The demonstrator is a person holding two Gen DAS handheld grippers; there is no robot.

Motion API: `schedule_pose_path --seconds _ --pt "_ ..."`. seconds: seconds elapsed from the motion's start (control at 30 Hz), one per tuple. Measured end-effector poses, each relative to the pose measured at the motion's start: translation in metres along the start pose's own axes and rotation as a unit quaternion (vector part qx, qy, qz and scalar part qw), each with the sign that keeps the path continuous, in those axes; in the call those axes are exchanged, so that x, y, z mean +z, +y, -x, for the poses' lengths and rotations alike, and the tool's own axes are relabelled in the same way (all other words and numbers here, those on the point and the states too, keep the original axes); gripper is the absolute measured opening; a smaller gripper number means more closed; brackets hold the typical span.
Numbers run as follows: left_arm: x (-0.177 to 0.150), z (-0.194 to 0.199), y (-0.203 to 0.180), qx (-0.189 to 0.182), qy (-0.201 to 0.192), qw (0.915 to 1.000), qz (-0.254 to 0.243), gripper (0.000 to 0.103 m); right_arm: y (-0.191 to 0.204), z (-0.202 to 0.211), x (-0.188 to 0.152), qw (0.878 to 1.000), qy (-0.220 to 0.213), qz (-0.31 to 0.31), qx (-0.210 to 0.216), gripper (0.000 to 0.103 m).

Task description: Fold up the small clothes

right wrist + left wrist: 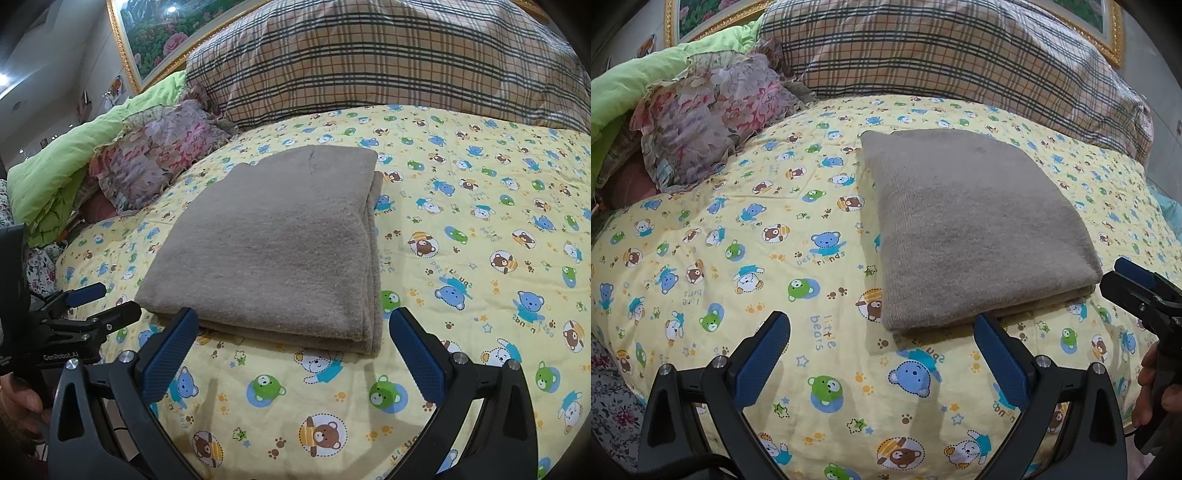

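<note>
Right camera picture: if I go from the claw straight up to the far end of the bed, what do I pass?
Right claw → folded brown cloth → yellow bear sheet → plaid pillow.

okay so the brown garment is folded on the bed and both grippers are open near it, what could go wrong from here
1. The folded brown garment has loose stacked layers along its near edge; a pinch by the right gripper might catch only the top layer and undo the fold.
2. The left gripper hangs close above the bear-print sheet, so closing low could grab sheet along with the garment.
</note>
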State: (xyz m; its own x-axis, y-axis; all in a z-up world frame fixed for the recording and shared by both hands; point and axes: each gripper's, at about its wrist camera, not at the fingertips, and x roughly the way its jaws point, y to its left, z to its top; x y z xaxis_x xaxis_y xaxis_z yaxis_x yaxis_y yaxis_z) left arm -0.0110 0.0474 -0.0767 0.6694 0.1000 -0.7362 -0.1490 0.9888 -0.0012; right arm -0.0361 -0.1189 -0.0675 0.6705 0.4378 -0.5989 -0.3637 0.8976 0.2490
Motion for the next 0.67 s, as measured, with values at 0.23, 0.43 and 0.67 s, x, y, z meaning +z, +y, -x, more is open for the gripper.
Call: schedule_pose_path --seconds 0.23,0.43,0.67 --pt "0.003 -0.002 0.0 -0.003 0.005 1.0 0.002 0.1 0.0 -0.002 0.003 1.0 0.003 0.003 0.0 0.103" --pt "0.005 0.0 -0.001 -0.01 0.003 0.9999 -0.003 0.1 0.0 -0.001 0.004 1.0 0.001 0.002 0.001 0.103" --pt "0.011 0.004 -0.002 -0.015 -0.009 0.9998 -0.007 0.1 -0.002 -0.001 0.009 1.0 -0.001 0.004 0.0 0.103"
